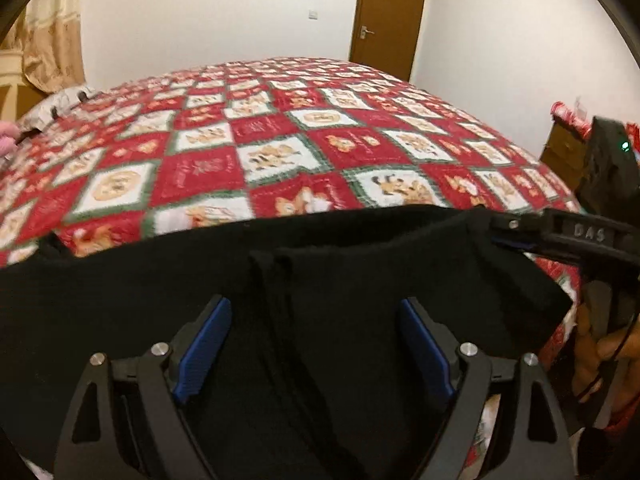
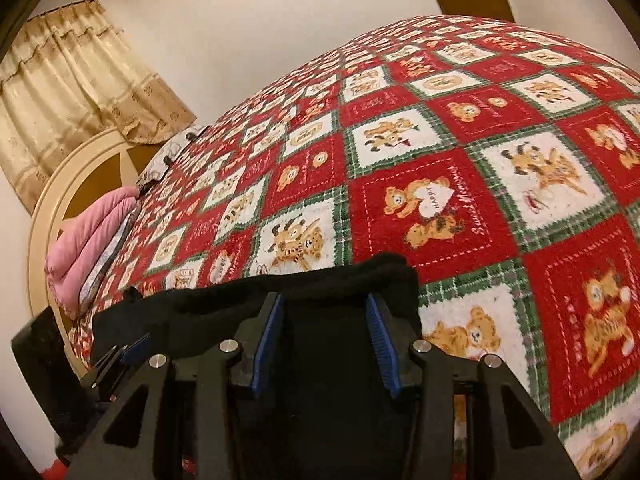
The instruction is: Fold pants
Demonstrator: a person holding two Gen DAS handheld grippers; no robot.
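Black pants (image 1: 320, 264) lie spread across the near edge of the bed. My left gripper (image 1: 314, 302) hovers over their middle with its blue pads (image 1: 208, 344) far apart and only flat cloth between them; it is open. Its tip also shows in the right wrist view as the left gripper (image 2: 132, 346), at the cloth's left side. My right gripper (image 2: 324, 296) straddles the right corner of the pants (image 2: 320, 340). Its pads (image 2: 268, 340) stand partly closed with dark cloth filling the gap, and no firm pinch shows. From the left wrist view the right gripper (image 1: 502, 229) touches that corner.
A red, white and green teddy-bear bedspread (image 2: 440, 200) covers the bed. A pink quilt (image 2: 88, 240) and a cream headboard (image 2: 48, 208) are at the far left. A wooden door (image 1: 388, 20), a nightstand (image 1: 564, 152) and a hand (image 1: 600, 352) are on the right.
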